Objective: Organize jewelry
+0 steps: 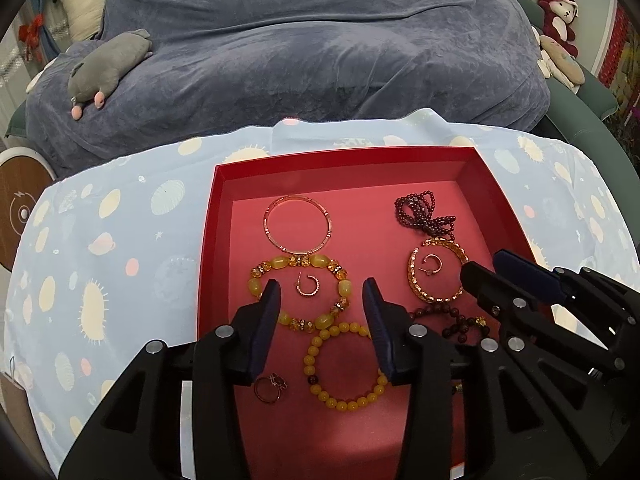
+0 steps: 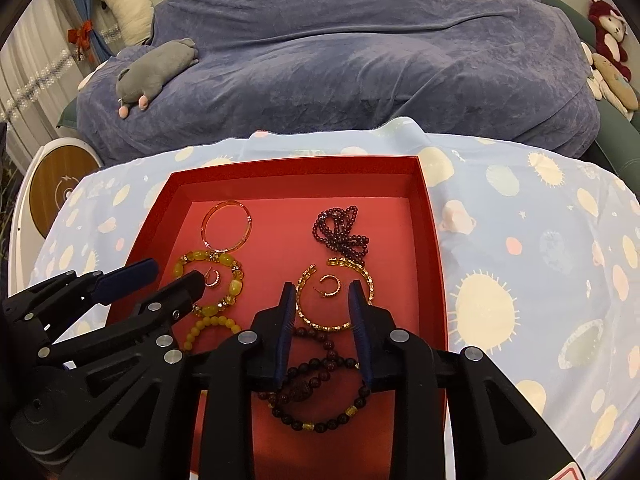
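Observation:
A red tray (image 1: 216,216) (image 2: 434,248) holds the jewelry. My left gripper (image 1: 322,290) is open and empty above a small hoop earring (image 1: 307,285) that lies inside a chunky yellow bracelet (image 1: 260,276). A round yellow bead bracelet (image 1: 344,400) and a ring (image 1: 272,387) lie nearer. My right gripper (image 2: 320,292) is open and empty above a second hoop earring (image 2: 330,285) inside a gold bangle (image 2: 320,322). A rose-gold bangle (image 2: 226,206), a dark purple bead strand (image 2: 340,228) and a dark bead bracelet (image 2: 320,420) also lie in the tray.
The tray sits on a light blue patterned cloth (image 1: 100,248). Behind it is a bed with a blue-grey blanket (image 1: 320,48), a grey plush toy (image 1: 108,68) and a red plush toy (image 1: 560,12). A round white-and-wood device (image 1: 20,208) stands at the left.

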The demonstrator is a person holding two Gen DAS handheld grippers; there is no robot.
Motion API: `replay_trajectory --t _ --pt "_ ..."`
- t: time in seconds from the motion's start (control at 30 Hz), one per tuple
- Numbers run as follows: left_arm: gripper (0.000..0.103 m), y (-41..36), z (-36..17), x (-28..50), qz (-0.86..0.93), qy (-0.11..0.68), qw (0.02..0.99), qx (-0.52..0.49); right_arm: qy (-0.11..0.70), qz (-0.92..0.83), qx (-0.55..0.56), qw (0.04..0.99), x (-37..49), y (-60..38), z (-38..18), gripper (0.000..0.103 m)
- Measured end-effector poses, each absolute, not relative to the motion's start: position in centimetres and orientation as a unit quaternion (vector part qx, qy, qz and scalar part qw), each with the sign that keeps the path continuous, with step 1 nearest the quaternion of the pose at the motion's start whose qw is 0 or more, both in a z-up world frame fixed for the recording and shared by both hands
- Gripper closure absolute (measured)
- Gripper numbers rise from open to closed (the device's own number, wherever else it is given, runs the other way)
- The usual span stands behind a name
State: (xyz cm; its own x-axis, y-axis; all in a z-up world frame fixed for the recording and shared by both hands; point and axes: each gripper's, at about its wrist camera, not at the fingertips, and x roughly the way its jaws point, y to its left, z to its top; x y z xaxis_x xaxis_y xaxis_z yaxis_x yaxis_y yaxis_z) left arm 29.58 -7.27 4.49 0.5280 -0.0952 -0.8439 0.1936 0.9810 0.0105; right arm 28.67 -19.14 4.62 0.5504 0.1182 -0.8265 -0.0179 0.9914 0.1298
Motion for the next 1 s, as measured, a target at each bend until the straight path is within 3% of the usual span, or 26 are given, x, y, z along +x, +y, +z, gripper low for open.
replay_trajectory --t 0.3,0.57,0.77,0.93,1.0 --pt "0.038 -6.0 7.9 26.1 -0.066 0.457 0.886 0.042 0.457 0.021 0.07 0.886 24.6 -20.0 7.7 0.056" --pt "0.036 -5.2 9.1 21.9 -0.061 0.454 0.888 0.041 0.458 0.016 0.061 0.887 20.4 -19.3 8.9 0.055" --pt "0.029 -4.4 9.1 19.2 -0.046 0.454 0.889 0.038 0.459 0.012 0.056 0.886 17.7 -19.0 9.1 0.052" --pt "0.023 -3.8 8.9 17.6 -0.036 0.456 0.889 0.033 0.46 0.001 0.061 0.886 16.0 -19.1 9.0 0.044" --pt "0.021 -3.6 8.8 17.2 -0.031 0.456 0.889 0.03 0.46 -0.003 0.068 0.885 15.5 -19.3 8.9 0.036"
